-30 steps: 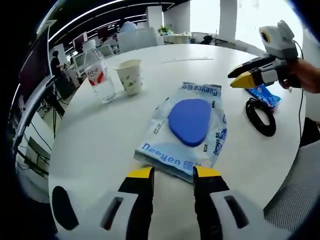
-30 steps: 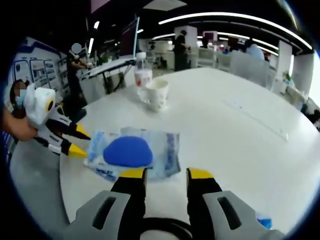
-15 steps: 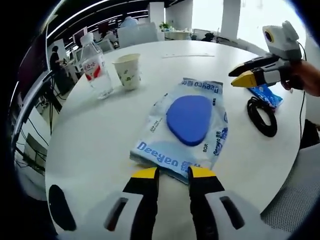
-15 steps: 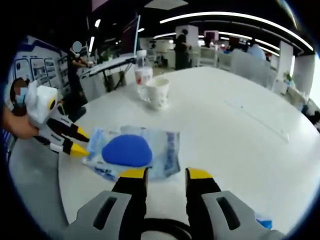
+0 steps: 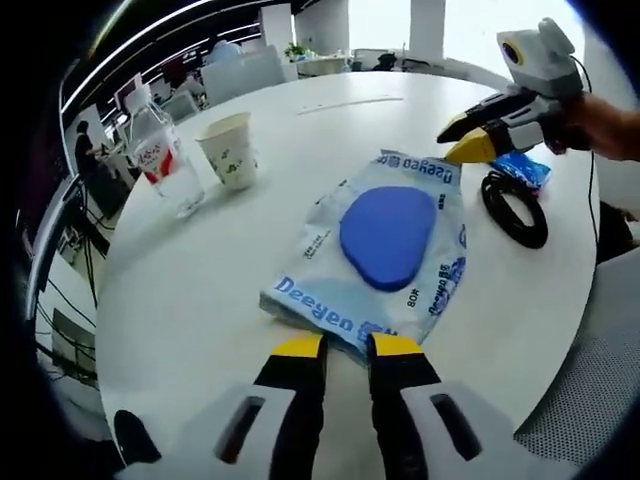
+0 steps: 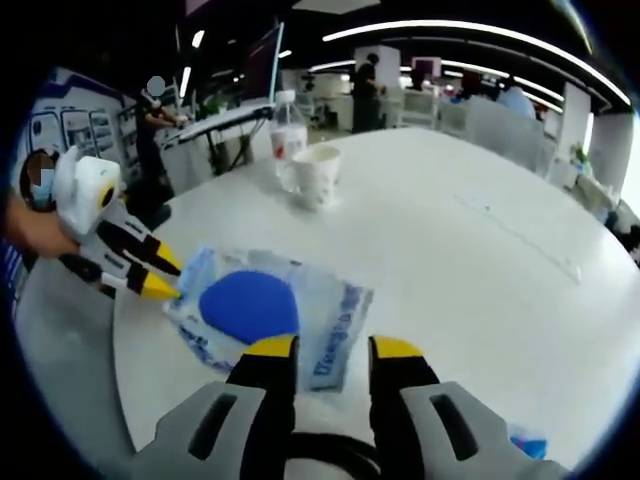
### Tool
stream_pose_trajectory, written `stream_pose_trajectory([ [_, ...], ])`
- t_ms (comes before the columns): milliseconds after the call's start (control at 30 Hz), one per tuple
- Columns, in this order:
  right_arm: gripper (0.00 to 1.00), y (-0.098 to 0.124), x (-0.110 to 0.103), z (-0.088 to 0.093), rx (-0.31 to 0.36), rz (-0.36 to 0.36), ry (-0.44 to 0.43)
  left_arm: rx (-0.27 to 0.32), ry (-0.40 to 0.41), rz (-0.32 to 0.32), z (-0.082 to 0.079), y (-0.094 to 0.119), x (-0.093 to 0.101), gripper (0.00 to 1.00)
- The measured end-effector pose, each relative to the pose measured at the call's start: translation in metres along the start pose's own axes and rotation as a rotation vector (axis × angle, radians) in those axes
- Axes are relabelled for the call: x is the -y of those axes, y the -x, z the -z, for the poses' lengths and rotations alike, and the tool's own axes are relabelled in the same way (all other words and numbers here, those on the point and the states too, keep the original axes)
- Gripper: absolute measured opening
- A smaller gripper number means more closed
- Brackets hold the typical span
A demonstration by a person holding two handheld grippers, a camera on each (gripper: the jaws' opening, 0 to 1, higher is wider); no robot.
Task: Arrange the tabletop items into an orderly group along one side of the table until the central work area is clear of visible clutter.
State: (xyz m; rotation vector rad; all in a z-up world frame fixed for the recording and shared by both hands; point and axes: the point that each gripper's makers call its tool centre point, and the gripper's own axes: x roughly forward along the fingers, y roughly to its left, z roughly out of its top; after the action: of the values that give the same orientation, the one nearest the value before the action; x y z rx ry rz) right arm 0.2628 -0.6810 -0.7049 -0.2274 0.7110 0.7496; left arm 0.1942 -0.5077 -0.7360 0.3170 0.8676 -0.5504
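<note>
A light-blue wipes pack (image 5: 385, 240) with a dark blue lid lies on the round white table (image 5: 190, 290). My left gripper (image 5: 347, 348) is shut on the pack's near edge. From the right gripper view the same pack (image 6: 260, 310) lies slantwise, with the left gripper (image 6: 162, 276) at its left edge. My right gripper (image 6: 333, 347) stands open just above the pack's near corner, holding nothing. In the left gripper view the right gripper (image 5: 462, 138) hovers by the pack's far corner.
A water bottle (image 5: 160, 160) and a paper cup (image 5: 228, 150) stand together at the far left; they are also the bottle (image 6: 288, 140) and cup (image 6: 315, 175). A coiled black cable (image 5: 515, 208) and a small blue packet (image 5: 520, 170) lie to the right.
The left jaws have narrowed onto the pack's edge. The pack has swung round, away from the cup and toward the right gripper. The right jaws keep the same gap.
</note>
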Motion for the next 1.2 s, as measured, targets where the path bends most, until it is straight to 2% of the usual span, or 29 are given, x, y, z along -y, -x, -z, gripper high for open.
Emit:
stream_pose_trajectory([
  [467,0.15,-0.007,0.0,0.022,-0.067,-0.004,-0.036,-0.005,0.023,0.012,-0.001,-0.003,-0.002,0.13],
  [567,0.1,-0.008,-0.002,0.024,-0.072,-0.013,-0.045,-0.009,0.054,0.009,0.0,-0.003,-0.003,0.13],
  [767,0.08,-0.01,-0.004,0.031,-0.1,-0.014,-0.05,-0.019,0.127,-0.001,0.0,-0.005,-0.005,0.12],
  [1100,0.0,-0.012,-0.007,0.034,-0.11,-0.021,-0.052,-0.023,0.144,-0.015,-0.003,-0.007,-0.007,0.1],
  [1200,0.0,-0.01,-0.008,0.032,-0.107,-0.019,-0.049,-0.014,0.127,-0.023,-0.005,-0.008,-0.007,0.09],
])
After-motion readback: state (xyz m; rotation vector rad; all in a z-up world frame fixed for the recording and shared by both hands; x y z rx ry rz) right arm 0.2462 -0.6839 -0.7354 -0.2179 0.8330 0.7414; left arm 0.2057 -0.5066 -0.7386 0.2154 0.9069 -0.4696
